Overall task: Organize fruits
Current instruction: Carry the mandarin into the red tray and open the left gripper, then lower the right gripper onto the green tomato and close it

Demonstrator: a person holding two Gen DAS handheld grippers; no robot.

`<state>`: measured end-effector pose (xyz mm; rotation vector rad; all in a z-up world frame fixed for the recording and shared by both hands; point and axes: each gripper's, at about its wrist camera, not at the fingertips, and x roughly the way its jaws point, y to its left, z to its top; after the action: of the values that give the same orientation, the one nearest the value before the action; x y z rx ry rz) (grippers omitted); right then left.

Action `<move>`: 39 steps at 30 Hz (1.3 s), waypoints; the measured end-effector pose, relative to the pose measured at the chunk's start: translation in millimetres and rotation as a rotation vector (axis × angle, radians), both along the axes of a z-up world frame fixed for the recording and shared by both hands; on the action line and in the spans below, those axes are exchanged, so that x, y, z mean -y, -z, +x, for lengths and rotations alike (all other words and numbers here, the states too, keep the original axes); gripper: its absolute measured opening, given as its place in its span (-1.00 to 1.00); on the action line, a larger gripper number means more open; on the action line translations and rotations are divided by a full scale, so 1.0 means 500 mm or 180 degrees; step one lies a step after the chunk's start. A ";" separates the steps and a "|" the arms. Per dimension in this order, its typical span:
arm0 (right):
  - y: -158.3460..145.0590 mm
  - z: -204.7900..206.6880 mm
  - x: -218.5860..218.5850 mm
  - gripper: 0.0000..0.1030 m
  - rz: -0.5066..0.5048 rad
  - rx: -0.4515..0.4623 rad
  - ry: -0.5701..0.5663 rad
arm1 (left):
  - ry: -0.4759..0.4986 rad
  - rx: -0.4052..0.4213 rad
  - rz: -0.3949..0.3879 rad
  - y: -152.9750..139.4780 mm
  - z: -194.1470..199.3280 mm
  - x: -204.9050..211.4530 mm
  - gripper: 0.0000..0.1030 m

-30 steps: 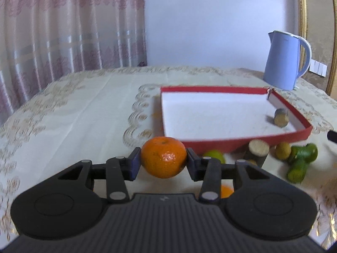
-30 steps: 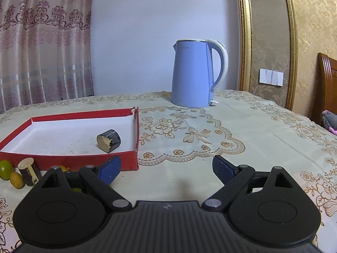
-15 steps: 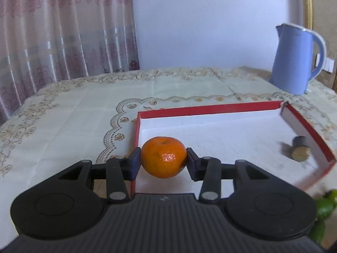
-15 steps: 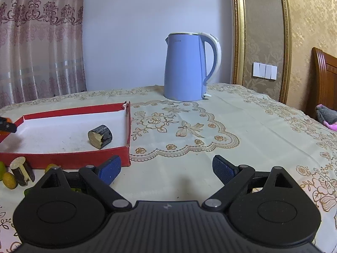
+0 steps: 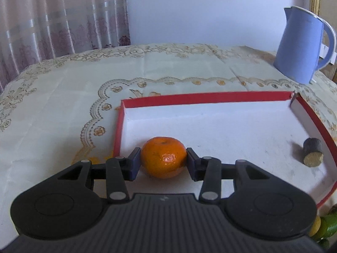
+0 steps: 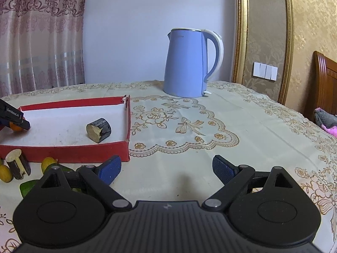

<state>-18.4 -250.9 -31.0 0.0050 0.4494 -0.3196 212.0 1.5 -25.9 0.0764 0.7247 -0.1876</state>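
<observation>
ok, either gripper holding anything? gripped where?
Left gripper holds the orange, pads on its two sides, inside the red tray. Right gripper is open, holding nothing.

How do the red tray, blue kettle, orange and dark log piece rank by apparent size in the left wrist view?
1. red tray
2. blue kettle, cut off by the frame edge
3. orange, inflated by nearness
4. dark log piece
</observation>
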 end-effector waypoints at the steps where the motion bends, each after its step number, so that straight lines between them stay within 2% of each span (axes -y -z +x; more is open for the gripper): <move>1: -0.001 0.000 0.000 0.83 -0.0005 0.0003 0.0007 | 0.0003 0.0028 0.0037 -0.001 -0.005 0.003 -0.19; 4: 0.000 0.000 -0.001 0.83 -0.0004 0.0011 0.0008 | -0.0057 0.0162 0.0140 -0.012 -0.024 0.003 -0.13; 5: -0.001 0.000 -0.001 0.83 -0.0008 0.0010 0.0015 | -0.0084 0.0234 0.0142 -0.019 -0.033 -0.002 0.05; 6: -0.001 -0.001 -0.001 0.83 -0.0010 0.0011 0.0020 | -0.0067 0.0318 0.0085 -0.028 -0.043 -0.009 0.12; 8: 0.000 0.001 -0.001 0.83 -0.0010 -0.0009 0.0002 | -0.0079 0.0380 0.0045 -0.043 -0.054 -0.015 0.58; 10: 0.001 0.004 -0.002 0.83 -0.0020 -0.0044 0.0008 | -0.0167 0.0570 0.0164 -0.056 -0.073 -0.016 0.60; 12: 0.000 0.001 -0.002 0.83 -0.0023 -0.0011 0.0015 | -0.0168 0.0652 0.0192 -0.067 -0.096 -0.023 0.61; 19: -0.005 -0.011 -0.003 0.83 -0.0007 0.0117 -0.0080 | -0.0279 0.0926 -0.0022 -0.068 -0.241 -0.084 0.64; 21: -0.005 -0.010 -0.004 0.83 0.0013 0.0116 -0.0159 | -0.0322 0.0941 -0.0111 -0.060 -0.286 -0.103 0.66; 25: -0.006 -0.009 -0.009 0.83 -0.0010 0.0119 -0.0214 | -0.0254 0.0885 -0.0350 -0.039 -0.354 -0.130 0.82; 30: -0.010 -0.025 -0.007 0.83 0.0053 0.0249 -0.0288 | -0.0101 0.0899 -0.0274 -0.013 -0.389 -0.117 0.87; 33: -0.008 -0.038 -0.011 0.83 0.0203 0.0148 -0.0526 | 0.0025 0.0875 -0.0218 0.004 -0.398 -0.105 0.89; 39: -0.001 -0.041 -0.049 0.83 -0.0060 0.0024 -0.0814 | 0.0086 0.0844 -0.0155 0.025 -0.396 -0.096 0.91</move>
<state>-38.7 -226.5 -30.4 -0.0693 0.4341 -0.0723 13.9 49.4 -38.3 0.0632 0.4547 -0.2163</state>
